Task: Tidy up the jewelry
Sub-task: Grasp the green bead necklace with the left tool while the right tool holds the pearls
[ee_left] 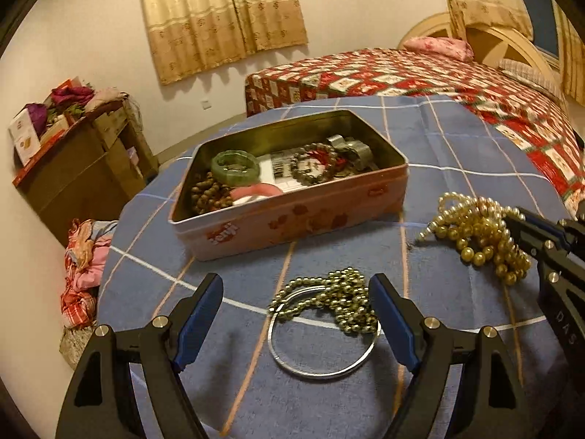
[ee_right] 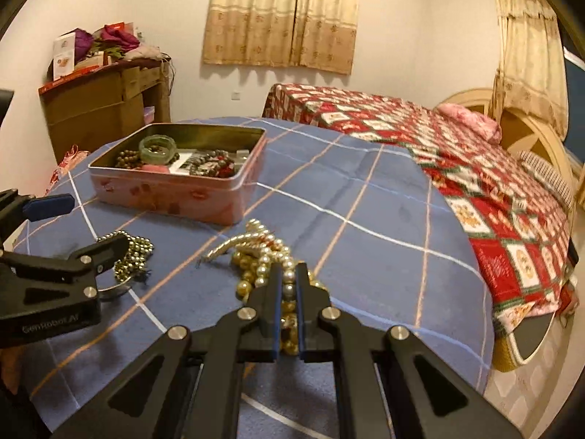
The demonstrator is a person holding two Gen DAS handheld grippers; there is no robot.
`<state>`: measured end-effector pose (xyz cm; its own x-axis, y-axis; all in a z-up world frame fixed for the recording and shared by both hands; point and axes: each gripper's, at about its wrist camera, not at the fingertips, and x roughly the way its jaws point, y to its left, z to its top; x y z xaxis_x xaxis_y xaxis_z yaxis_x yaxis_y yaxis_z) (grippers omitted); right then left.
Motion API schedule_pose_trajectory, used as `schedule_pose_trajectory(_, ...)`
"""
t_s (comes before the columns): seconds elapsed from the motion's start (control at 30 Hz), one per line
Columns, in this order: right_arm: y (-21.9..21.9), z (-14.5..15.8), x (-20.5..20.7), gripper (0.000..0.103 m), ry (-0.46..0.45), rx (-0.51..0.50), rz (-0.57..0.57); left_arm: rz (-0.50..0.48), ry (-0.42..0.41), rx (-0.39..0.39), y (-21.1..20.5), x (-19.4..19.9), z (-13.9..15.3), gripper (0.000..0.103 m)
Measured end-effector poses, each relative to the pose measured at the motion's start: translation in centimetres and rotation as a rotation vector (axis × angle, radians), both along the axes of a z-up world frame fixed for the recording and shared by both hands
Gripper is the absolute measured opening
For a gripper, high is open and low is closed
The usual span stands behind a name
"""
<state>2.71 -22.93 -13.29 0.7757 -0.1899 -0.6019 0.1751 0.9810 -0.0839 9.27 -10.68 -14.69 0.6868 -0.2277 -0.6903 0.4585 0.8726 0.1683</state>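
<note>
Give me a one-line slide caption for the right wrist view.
Right tool shut on the pearl necklace on the blue checked tablecloth, with the open pink tin behind.

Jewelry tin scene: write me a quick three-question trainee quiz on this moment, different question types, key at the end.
1. True or false: the right gripper is shut on the pearl bead pile.
2. Multiple choice: the silver bangle in front of the open left gripper lies (A) inside the pink tin, (B) on the blue checked cloth under a gold bead chain, (C) on the bed.
3. Fill in: the green bangle lies in the ____.

Key: 1 true; 2 B; 3 pink tin.
</note>
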Motion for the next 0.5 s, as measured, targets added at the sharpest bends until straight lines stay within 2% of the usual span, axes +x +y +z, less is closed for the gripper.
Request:
schedule_pose_trajectory(0.07,0.2,0.0,0.0,0.008,-0.001,-0.007,0.007,-0.009,-0.001,0.007,-0.3,0.0,-0.1,0.079)
schedule_pose_trajectory(0.17,0.2,0.0,-0.1,0.008,-0.001,-0.005,0.015,-0.048,0.027,0.021,-1.0,0.1,-0.6,0.055)
schedule_pose_trajectory(0.2,0.2,-0.1,-0.1,0.008,0.001,-0.004,0.016,-0.057,0.039,0.022,-1.1,0.2,-0.7,0.051)
schedule_pose_trajectory(0.27,0.4,0.0,-0.2,0.008,-0.001,-0.005,0.018,-0.061,0.054,0.006,-0.9,0.2,-0.7,0.049)
schedule_pose_trajectory(0.3,0.4,0.0,-0.2,0.008,0.0,-0.007,0.02,-0.065,0.06,-0.005,-0.8,0.3,-0.7,0.034)
schedule_pose_trajectory(0.37,0.5,0.0,-0.2,0.008,-0.002,-0.012,0.023,-0.081,0.083,-0.026,-0.6,0.3,-0.9,0.01)
schedule_pose_trajectory(0.5,0.5,0.0,-0.2,0.008,-0.004,-0.011,0.025,-0.079,0.08,-0.046,0.1,0.0,-0.5,0.009)
